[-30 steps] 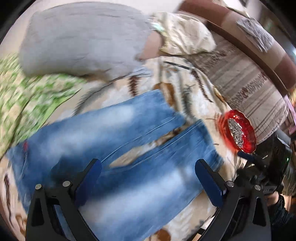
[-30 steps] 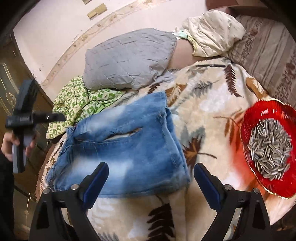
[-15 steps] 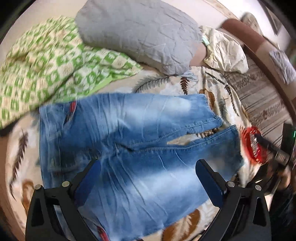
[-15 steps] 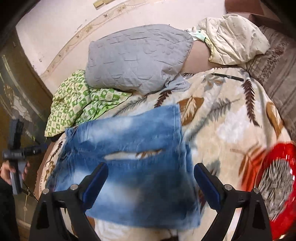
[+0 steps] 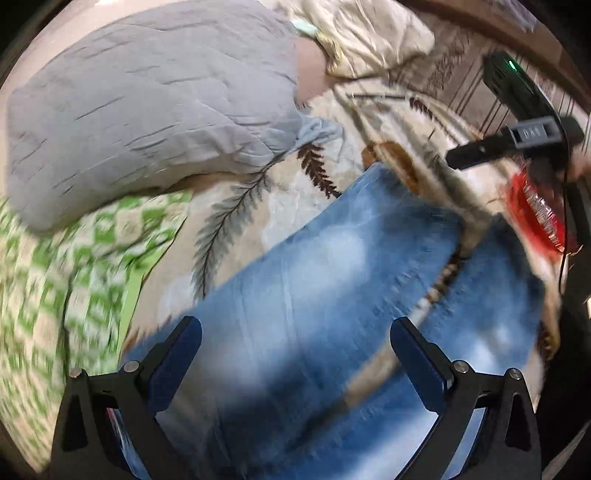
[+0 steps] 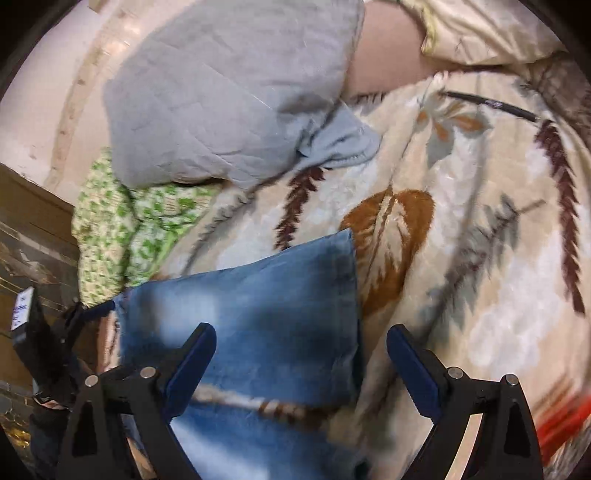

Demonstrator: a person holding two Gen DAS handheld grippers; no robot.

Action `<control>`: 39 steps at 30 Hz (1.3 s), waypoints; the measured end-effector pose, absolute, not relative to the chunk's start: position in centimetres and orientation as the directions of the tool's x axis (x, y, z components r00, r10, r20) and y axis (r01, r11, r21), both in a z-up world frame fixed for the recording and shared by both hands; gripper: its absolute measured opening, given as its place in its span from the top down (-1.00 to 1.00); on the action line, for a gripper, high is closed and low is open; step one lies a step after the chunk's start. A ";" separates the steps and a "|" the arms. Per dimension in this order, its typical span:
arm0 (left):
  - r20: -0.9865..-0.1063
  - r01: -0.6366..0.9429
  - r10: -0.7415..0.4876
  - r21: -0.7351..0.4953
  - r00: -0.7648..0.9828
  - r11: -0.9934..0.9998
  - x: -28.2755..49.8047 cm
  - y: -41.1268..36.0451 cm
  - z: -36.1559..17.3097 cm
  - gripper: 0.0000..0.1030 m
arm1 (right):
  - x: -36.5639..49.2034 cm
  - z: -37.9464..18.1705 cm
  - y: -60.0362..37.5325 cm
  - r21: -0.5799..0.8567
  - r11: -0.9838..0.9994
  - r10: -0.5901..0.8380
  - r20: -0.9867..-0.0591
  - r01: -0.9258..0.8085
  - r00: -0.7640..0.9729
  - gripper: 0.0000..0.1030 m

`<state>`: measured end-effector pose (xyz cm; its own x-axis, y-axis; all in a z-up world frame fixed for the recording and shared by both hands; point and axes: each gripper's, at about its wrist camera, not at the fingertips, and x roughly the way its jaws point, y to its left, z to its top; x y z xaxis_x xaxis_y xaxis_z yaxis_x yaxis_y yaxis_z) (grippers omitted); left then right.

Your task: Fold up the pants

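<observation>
Faded blue jeans [image 5: 332, 280] lie flat on a leaf-print blanket [image 5: 258, 192], their two legs side by side with a narrow gap between them. My left gripper [image 5: 295, 343] hovers open low over the upper part of the legs, nothing between its blue pads. In the right wrist view the jeans [image 6: 251, 314] end at the leg hems, and my right gripper [image 6: 301, 349] hangs open just above that hem end. The right gripper's black body [image 5: 517, 140] shows at the far right of the left wrist view, and the left gripper [image 6: 40, 343] at the left edge of the right wrist view.
A grey pillow [image 5: 147, 107] and a cream pillow [image 5: 369, 33] lie at the back. A green checked cloth [image 5: 55, 295] is bunched on the left. A red dish of seeds [image 5: 535, 214] sits right of the jeans. A dark pen [image 6: 491, 105] lies on the blanket [image 6: 461, 258].
Both grippers have dropped closer to the jeans. The left one swung toward the legs, and the right one moved in over the hem end. Both stay open.
</observation>
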<state>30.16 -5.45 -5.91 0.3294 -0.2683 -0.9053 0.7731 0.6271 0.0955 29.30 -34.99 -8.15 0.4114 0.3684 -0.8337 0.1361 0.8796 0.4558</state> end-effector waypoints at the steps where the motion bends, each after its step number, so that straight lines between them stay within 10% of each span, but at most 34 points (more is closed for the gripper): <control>1: -0.912 0.786 -0.255 0.106 0.321 0.610 31.2 -6.3 -6.9 -0.97 | 30.2 -8.9 -35.2 0.450 0.882 0.366 -0.841 0.140 0.397 -0.84; 11: -0.926 0.868 -0.293 0.066 0.237 0.492 36.2 -9.7 -10.9 -0.97 | 37.7 -13.1 -34.5 0.472 0.880 0.435 -0.848 0.059 0.304 -0.65; 21: -0.950 0.837 -0.310 -0.133 0.045 0.531 39.2 -10.1 -13.2 -0.95 | 38.5 -14.0 -32.9 0.423 0.905 0.418 -0.861 -0.047 0.290 0.56; 28: -0.964 0.821 -0.263 -0.135 0.019 0.555 38.8 -9.8 -14.5 0.75 | 37.9 -13.2 -31.8 0.356 0.929 0.370 -0.875 -0.103 0.314 0.62; 39: -0.933 0.837 -0.260 0.071 0.248 0.543 32.3 -8.6 -7.6 0.91 | 33.9 -6.8 -29.7 0.199 0.949 0.293 -0.842 -0.244 0.454 0.68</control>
<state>32.35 -8.62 -7.58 0.2476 -0.2598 -0.9334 0.8366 0.5432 0.0708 33.95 -29.71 -6.82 0.4536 0.2930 -0.8416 -0.2440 0.9492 0.1990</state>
